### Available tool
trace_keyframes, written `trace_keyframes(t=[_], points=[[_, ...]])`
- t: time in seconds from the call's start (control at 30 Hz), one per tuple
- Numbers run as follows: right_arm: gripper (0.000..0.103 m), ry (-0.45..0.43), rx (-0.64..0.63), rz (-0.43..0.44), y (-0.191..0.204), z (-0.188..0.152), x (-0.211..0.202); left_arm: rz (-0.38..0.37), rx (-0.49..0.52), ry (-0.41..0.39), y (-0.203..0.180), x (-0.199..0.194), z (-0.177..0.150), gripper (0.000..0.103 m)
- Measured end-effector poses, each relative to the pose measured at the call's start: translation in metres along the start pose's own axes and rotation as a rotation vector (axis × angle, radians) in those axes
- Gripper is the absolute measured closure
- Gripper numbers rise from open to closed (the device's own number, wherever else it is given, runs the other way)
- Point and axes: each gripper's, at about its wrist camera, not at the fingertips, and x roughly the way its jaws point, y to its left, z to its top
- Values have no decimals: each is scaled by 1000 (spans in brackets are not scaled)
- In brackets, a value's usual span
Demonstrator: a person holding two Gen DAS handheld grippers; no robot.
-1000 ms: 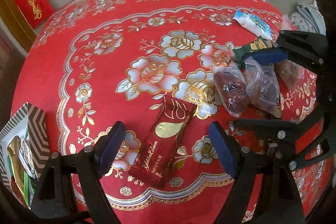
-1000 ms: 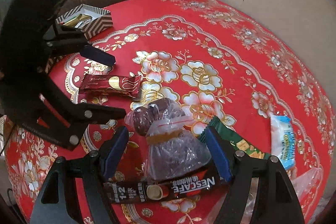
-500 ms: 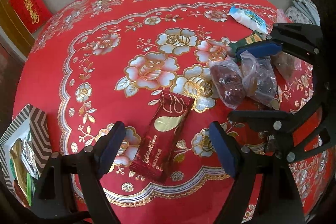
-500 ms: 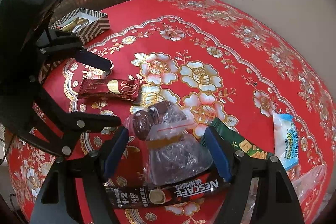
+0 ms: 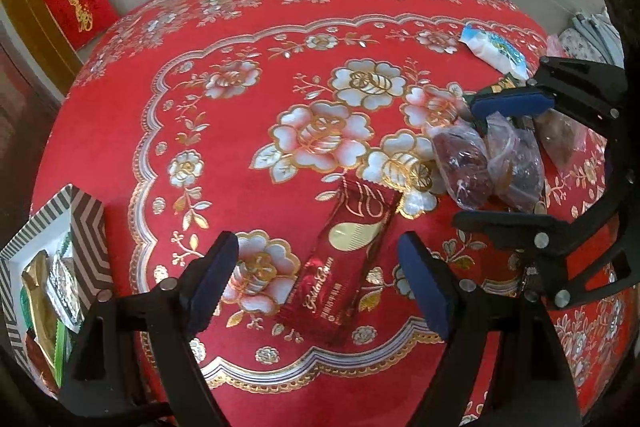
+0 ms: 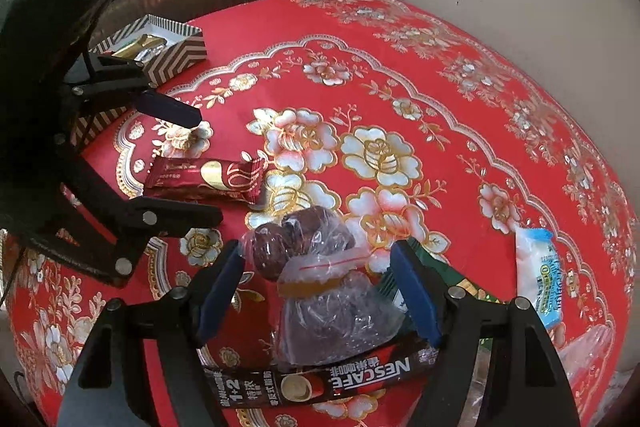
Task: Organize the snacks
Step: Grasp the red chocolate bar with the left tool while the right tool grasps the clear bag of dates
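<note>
We had the dark red Golden Crown snack bar (image 5: 347, 259) lying flat on the red flowered tablecloth (image 5: 248, 79), near the table's front edge on the left side, and it sat framed between the blue pads of our left gripper (image 5: 318, 283). That gripper's jaws stood spread wide with nothing pinched; the pads were clear of the wrapper on both sides. Over the last second the bar had slid a little lower and more squarely into the gap in the left wrist view, so we judged that we had been lining up on it, though the shift was small and no grasp had begun.

Beyond the bar, toward the table's right side, lay the clear zip bag of dark dried fruit (image 6: 320, 287), with our right gripper (image 6: 320, 291) poised over it, jaws likewise released and holding nothing. It looked unchanged from a second before. A Nescafé coffee stick (image 6: 316, 383) lay just in front of the bag at the near edge, a green packet (image 6: 452, 277) poked out beside it, and a white and blue packet (image 6: 540, 279) lay further toward the right edge.

At the table's far left edge stood the striped box (image 5: 86, 223), already holding a few packets. We took it for the destination, with the bar and the bag not yet carried over.
</note>
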Motion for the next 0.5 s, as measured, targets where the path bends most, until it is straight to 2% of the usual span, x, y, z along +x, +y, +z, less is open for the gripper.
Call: trace_keyframes(t=[0.2,0.23,0.3,0.37,0.5], points=[[31,21,22,25,-1,-1,8,5,-16,9,3,2,-2,21],[44,26,24,25,0,-2,10,1,-23,11,4,2,-2,21],[48,24,42,33,-1,-3,10,-2,-34,11,5,2,-3,22],[50,25,60,35,-1,-5,10,2,-38,4,4,0,-4,28],[51,16,73,19,5,-11,5,1,-25,-7,-1,-7,-7,59]])
